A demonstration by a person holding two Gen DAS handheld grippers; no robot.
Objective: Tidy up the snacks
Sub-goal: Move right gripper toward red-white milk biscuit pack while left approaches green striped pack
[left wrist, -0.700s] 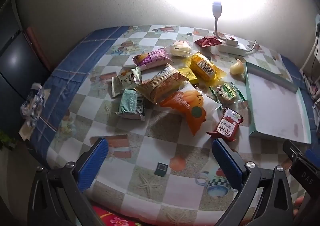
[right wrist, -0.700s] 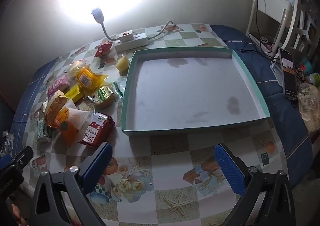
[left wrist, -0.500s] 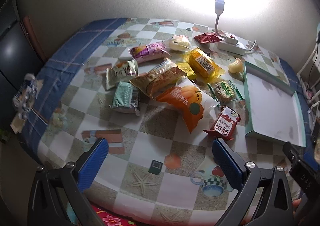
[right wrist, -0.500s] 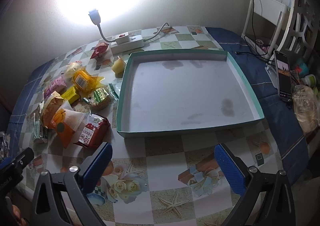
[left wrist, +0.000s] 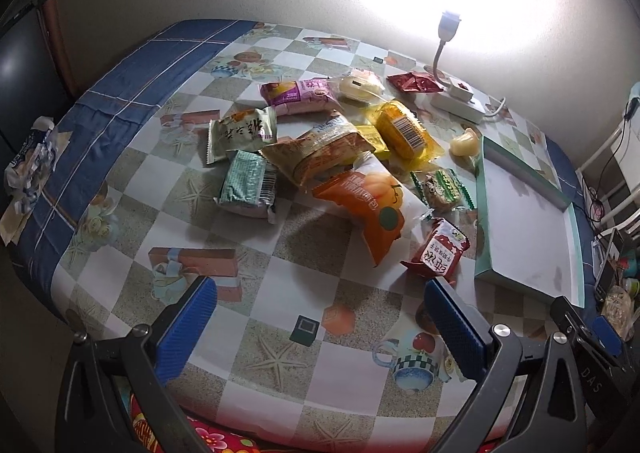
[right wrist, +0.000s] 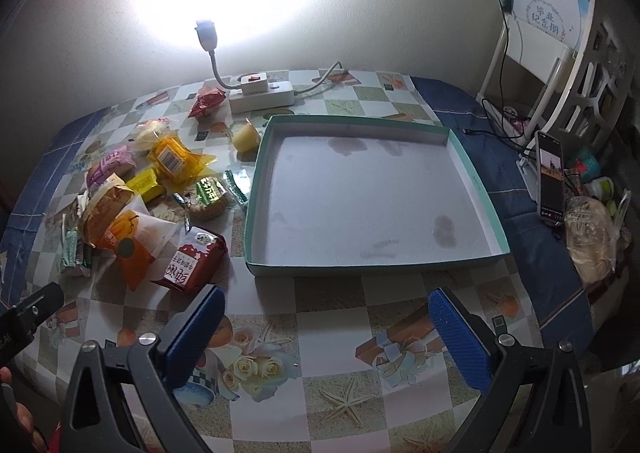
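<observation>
Several wrapped snacks lie in a loose pile on the checked tablecloth: an orange pumpkin pack (left wrist: 370, 209), a red pack (left wrist: 438, 253), a green pack (left wrist: 248, 183), a yellow pack (left wrist: 402, 129) and a purple pack (left wrist: 300, 93). To their right stands a shallow teal box (right wrist: 374, 271), empty inside. The red pack (right wrist: 192, 259) lies just left of the box. My left gripper (left wrist: 320, 323) is open and empty, above the near table edge before the pile. My right gripper (right wrist: 326, 333) is open and empty before the box.
A white power strip (right wrist: 262, 93) with a lit gooseneck lamp (right wrist: 206, 33) sits at the back by the wall. A phone (right wrist: 550, 177), a plastic bag (right wrist: 592, 241) and a white chair (right wrist: 560, 53) are at the right. Crumpled paper (left wrist: 30, 157) lies at the left edge.
Both grippers have drawn back and risen slightly, so the pile and the box look a little farther. Both stay open. Nothing on the table has moved.
</observation>
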